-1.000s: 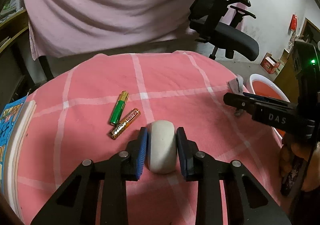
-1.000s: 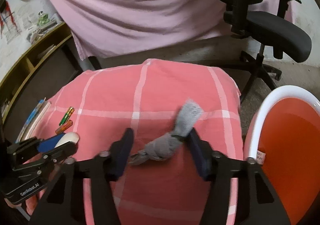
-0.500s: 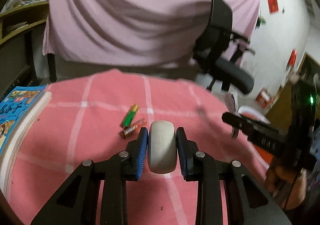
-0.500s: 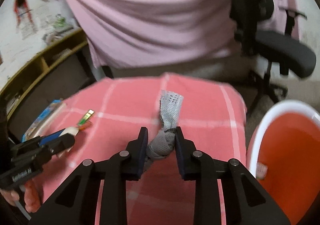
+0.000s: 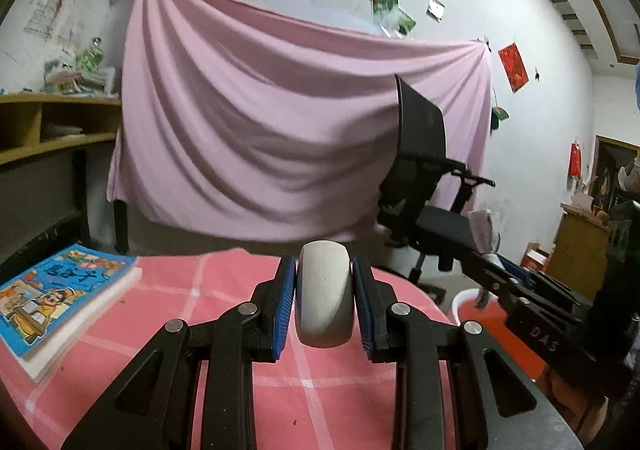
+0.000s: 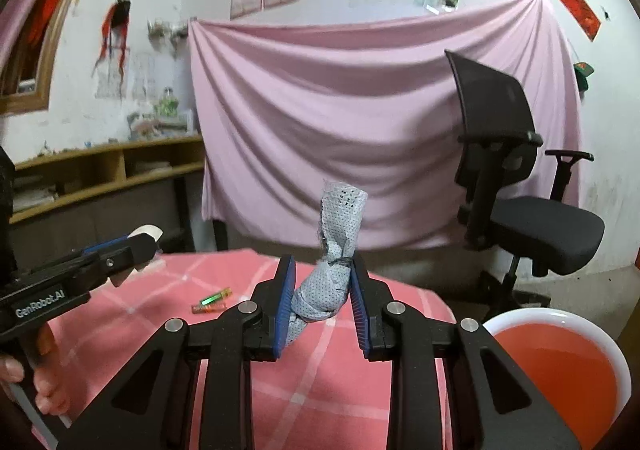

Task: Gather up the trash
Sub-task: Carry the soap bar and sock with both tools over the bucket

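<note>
With the left tool (image 5: 324,304) clamped on a white pebble (image 5: 325,296) and the right tool (image 6: 322,304) on a knotted rag (image 6: 334,250), both lifted off the bench (image 6: 340,382), next comes dropping them into the bin (image 6: 560,366) at four o'clock.

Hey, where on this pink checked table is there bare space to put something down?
Bare cloth runs from the batteries across to the table edge by the orange bin. The far left is taken by the book.
</note>
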### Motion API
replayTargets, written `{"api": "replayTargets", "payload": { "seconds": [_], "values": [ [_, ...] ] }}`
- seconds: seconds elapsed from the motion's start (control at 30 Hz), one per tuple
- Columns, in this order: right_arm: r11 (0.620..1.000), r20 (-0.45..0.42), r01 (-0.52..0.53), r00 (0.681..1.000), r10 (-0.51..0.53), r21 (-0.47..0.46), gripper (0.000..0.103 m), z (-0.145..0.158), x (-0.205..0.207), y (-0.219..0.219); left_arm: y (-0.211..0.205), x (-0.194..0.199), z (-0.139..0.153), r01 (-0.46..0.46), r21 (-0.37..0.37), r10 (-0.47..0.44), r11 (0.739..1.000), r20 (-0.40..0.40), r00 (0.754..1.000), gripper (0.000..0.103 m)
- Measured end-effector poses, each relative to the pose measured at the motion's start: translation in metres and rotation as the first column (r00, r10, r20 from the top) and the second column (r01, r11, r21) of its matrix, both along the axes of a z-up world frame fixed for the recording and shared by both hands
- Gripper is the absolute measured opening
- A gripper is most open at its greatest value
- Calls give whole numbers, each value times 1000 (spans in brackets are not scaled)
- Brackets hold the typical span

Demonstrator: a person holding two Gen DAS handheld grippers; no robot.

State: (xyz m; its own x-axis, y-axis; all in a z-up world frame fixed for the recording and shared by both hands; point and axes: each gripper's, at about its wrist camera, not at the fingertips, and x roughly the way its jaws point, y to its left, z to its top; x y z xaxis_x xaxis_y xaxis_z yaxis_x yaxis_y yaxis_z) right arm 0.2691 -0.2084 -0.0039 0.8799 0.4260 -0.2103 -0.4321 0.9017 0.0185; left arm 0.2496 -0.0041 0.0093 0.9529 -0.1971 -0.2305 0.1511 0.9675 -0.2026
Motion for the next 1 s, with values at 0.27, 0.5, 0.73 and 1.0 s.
{"api": "replayTargets", "payload": {
  "seconds": [0.27,0.5,0.73,1.0],
  "values": [
    [997,106,-1,994,-7,77,25,8,-27,-25,-33,-22,13,-22,39,18,999,84,996,25],
    [995,143,82,986,-90,59,25,8,-43,-70,-84,-26,25,44,106,-56,993,117,992,25],
    [963,50,180,980,-194,202,27,12,-37,-135,-144,-14,35,127,144,-139,981,73,988,25],
    [920,-47,267,963,-265,288,27,14,-30,-190,-208,1,48,212,166,-215,963,-2,977,25]
  ]
}}
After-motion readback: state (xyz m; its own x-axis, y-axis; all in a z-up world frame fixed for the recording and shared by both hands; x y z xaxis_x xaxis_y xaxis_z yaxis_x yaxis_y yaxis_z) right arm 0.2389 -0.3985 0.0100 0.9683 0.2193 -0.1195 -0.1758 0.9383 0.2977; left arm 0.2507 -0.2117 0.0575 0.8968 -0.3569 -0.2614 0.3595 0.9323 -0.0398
